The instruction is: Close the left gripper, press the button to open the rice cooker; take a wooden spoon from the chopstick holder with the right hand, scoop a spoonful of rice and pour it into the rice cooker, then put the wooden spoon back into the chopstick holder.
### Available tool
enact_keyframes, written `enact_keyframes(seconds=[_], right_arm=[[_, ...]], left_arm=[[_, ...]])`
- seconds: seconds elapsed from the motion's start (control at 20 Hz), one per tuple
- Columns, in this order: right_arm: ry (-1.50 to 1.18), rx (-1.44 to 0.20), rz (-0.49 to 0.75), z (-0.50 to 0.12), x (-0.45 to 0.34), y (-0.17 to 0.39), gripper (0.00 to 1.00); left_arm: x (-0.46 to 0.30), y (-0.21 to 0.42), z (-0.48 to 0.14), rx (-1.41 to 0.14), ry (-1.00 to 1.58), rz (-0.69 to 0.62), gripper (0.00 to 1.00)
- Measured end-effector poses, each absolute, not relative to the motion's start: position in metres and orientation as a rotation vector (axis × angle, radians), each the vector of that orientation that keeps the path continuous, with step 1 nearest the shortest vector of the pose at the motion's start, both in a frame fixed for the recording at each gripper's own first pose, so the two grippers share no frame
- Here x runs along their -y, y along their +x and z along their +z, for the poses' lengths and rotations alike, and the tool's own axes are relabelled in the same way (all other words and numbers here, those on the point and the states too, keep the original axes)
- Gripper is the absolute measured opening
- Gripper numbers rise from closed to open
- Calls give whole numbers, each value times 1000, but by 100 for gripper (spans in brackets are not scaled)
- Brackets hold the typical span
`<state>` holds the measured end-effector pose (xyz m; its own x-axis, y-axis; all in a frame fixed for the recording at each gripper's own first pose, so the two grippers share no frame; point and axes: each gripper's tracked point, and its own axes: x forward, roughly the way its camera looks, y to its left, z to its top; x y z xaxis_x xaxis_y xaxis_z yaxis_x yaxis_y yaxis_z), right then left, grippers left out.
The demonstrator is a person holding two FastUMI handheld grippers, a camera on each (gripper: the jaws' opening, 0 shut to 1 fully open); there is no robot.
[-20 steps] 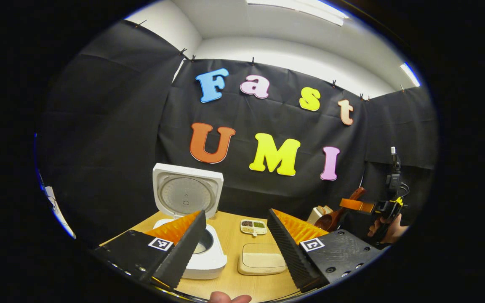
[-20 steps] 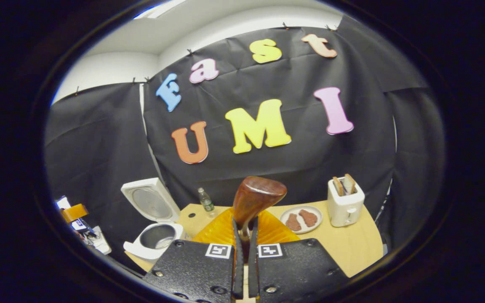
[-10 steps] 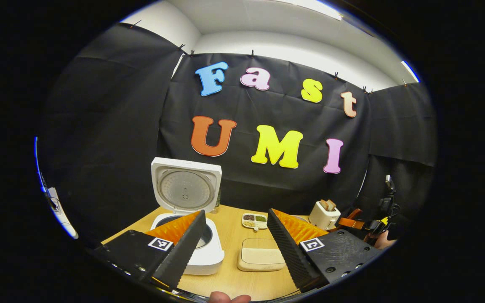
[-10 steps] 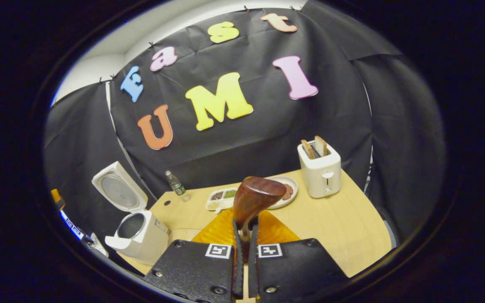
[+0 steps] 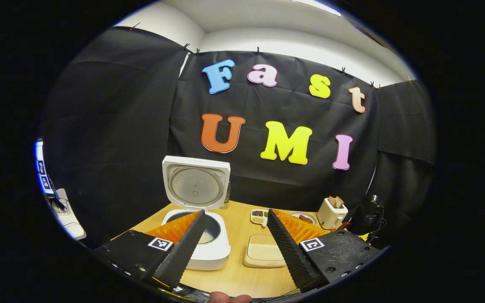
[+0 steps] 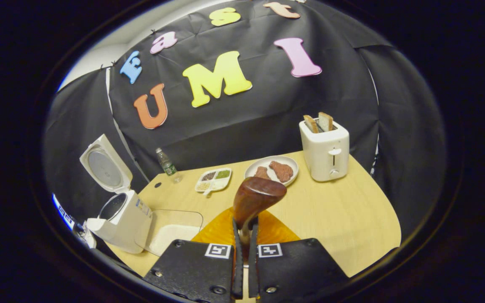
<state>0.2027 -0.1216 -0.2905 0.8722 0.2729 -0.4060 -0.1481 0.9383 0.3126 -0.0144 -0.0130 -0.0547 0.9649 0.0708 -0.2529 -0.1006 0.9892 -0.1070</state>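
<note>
Your right gripper (image 6: 244,235) clenched the wooden spoon (image 6: 256,201), right of the open rice cooker (image 6: 118,210); your left gripper (image 5: 235,240) stood released.

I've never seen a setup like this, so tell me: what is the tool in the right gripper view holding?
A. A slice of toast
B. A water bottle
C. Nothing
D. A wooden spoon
D: both fingers of the right tool press on the handle of the wooden spoon, its bowl sticking up.
</note>
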Motion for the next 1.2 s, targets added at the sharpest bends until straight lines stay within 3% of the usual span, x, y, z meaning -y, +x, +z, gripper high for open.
enact_keyframes(seconds=[0.55, 0.6, 0.75, 0.8, 0.85, 1.2], right_arm=[[350, -495, 260, -319, 115, 215, 24], [343, -490, 268, -317, 115, 218, 29], [302, -461, 246, -304, 123, 216, 81], [294, -454, 239, -298, 125, 215, 90], [280, -442, 228, -291, 130, 213, 95], [186, -299, 221, -205, 141, 212, 97]], left_arm=[[13, -18, -49, -265, -96, 123, 94], [14, -16, -50, -267, -96, 118, 94], [18, -9, -48, -265, -99, 102, 94], [19, -6, -46, -263, -99, 100, 94], [19, -3, -44, -257, -97, 97, 94], [-11, 19, -22, -186, -85, 140, 94]])
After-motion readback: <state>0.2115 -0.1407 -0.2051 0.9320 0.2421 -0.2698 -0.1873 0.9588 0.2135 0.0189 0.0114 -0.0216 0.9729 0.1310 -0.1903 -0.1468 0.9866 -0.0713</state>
